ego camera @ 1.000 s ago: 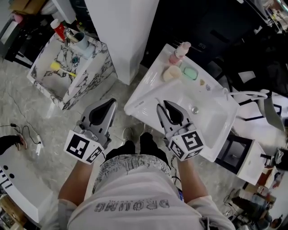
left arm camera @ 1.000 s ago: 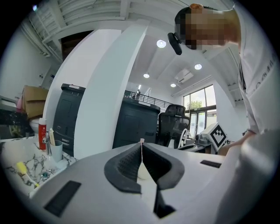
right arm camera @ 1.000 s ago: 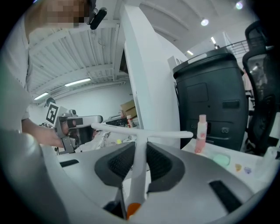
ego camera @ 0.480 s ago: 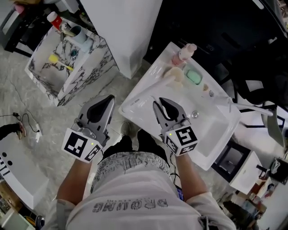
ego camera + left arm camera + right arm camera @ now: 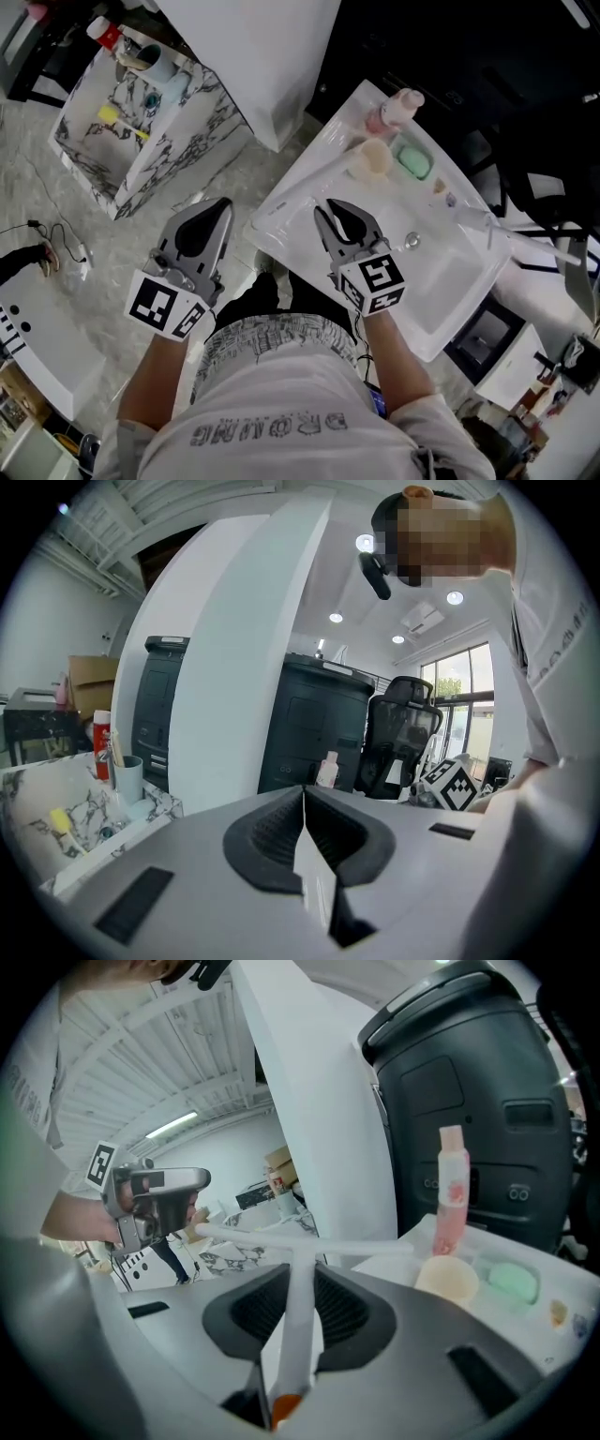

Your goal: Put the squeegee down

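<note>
The right gripper (image 5: 328, 211) was shut on the thin white handle of the squeegee (image 5: 296, 1321). The handle ran up between the two dark jaws. Its long white bar lay across just past the tips. The handle had a bit of orange at the low end. In the head view this gripper was in the middle of the frame, over the near left part of the white sink (image 5: 441, 291). A pink bottle (image 5: 403, 105), a cream cup (image 5: 373, 157) and a green soap (image 5: 412, 161) sat at the upper edge of the sink. The left gripper (image 5: 221, 211) was at the left, over the floor. Its jaws were pressed together with nothing in them.
</note>
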The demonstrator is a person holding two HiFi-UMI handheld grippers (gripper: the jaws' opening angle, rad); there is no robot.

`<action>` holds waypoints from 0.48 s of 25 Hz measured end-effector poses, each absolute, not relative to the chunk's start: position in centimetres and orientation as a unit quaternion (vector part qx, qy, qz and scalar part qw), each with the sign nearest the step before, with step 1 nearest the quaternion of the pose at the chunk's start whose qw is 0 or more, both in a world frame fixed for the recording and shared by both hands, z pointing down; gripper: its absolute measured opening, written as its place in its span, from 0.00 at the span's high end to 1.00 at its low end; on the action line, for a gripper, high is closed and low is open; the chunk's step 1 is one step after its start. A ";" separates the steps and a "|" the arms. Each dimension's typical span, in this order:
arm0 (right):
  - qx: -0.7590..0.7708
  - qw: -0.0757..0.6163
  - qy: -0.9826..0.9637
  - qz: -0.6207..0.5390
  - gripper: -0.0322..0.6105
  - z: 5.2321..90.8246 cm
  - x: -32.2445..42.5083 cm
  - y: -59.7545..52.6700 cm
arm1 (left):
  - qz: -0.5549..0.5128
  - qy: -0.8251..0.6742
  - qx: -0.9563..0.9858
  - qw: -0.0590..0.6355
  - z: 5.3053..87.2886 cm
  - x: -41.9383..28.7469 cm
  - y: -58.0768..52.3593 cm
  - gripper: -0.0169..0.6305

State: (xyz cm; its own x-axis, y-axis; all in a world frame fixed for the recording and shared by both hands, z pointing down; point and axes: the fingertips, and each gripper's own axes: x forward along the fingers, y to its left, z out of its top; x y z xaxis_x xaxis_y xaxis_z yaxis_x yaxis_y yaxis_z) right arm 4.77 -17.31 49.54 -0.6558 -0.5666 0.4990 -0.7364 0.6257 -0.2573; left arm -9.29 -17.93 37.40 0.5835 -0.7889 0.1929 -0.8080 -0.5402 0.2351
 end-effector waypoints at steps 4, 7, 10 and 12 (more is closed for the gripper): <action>0.365 0.195 -0.880 0.234 0.81 50.9 4.5 -17.6 | 0.038 -0.455 0.876 0.157 38.1 -9.2 -18.3 0.94; 0.364 0.198 -0.878 0.238 0.81 51.7 4.4 -17.9 | 0.042 -0.454 0.875 0.160 38.6 -9.2 -18.5 0.94; 0.363 0.201 -0.877 0.241 0.81 52.5 4.2 -18.3 | 0.049 -0.454 0.874 0.165 39.1 -9.3 -18.6 0.94; 0.364 0.203 -0.876 0.244 0.81 53.0 4.2 -18.6 | 0.052 -0.455 0.873 0.168 39.5 -9.4 -18.7 0.94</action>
